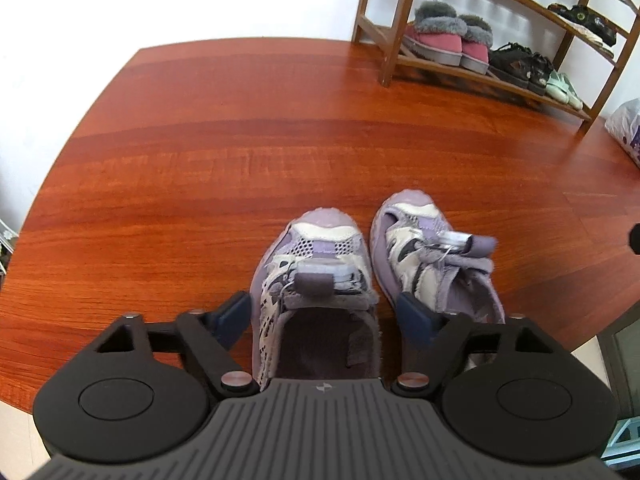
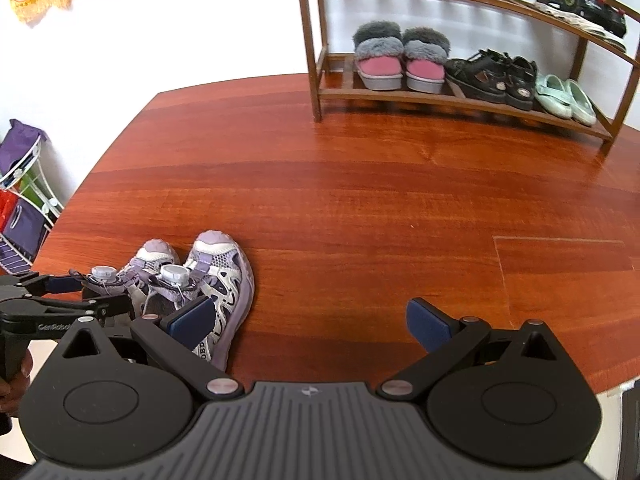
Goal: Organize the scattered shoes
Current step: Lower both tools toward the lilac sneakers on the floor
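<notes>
A pair of purple-and-white mesh shoes stands side by side on the red-brown wooden surface [image 1: 200, 184], toes pointing away from me. My left gripper [image 1: 326, 316] straddles the heel end of the left shoe [image 1: 316, 276]. One pad is just outside the shoe's left side and the other sits in the gap beside the right shoe [image 1: 424, 240]. Neither pad visibly presses on it. In the right wrist view the left gripper [image 2: 86, 294] reaches in from the left around the left shoe [image 2: 156, 252]. My right gripper [image 2: 310, 320] stands open over bare wood, just right of the right shoe [image 2: 224, 272].
A wooden shoe rack [image 2: 316, 80] stands at the back right, holding pink furry slippers [image 2: 400, 68], black shoes [image 2: 496, 76], mint clogs [image 2: 564, 100] and a dark pair higher up [image 2: 580, 8]. A wire rack with purple bags [image 2: 24, 200] is at the left edge, and a plastic bag [image 1: 628, 128] lies far right.
</notes>
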{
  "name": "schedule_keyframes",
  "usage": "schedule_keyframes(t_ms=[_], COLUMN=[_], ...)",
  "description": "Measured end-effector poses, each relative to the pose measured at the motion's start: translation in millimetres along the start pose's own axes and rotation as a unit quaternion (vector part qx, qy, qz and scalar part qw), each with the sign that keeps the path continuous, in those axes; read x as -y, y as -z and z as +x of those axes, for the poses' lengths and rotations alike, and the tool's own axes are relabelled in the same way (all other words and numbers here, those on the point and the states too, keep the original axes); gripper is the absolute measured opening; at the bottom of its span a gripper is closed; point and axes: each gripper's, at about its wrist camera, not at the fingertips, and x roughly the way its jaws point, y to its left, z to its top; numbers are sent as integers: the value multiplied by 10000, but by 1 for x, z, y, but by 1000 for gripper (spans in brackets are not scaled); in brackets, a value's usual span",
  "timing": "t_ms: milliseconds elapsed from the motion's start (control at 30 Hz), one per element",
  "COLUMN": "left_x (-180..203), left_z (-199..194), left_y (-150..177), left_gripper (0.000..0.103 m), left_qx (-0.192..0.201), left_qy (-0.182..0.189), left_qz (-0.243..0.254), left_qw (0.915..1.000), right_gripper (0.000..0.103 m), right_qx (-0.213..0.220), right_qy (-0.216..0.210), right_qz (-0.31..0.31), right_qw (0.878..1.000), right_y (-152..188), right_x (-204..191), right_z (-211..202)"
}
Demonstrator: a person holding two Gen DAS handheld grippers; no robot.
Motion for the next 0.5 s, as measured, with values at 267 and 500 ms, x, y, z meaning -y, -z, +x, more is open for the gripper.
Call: schedule_keyframes(t_ms=[267, 500], left_x=[-6, -8], left_z=[6, 0], left_y=[7, 7], left_gripper=[58, 43], left_qx=[105, 268], left_qy=[103, 76], left_qz=[58, 85], left_qw=[9999, 9996], right_gripper=[102, 102], right_qx=[-5, -88], right_qy=[75, -48], right_qz=[42, 49], right_qw=[10000, 9999], right_y=[4, 4], right_x=[-5, -15], right_z=[-1, 6])
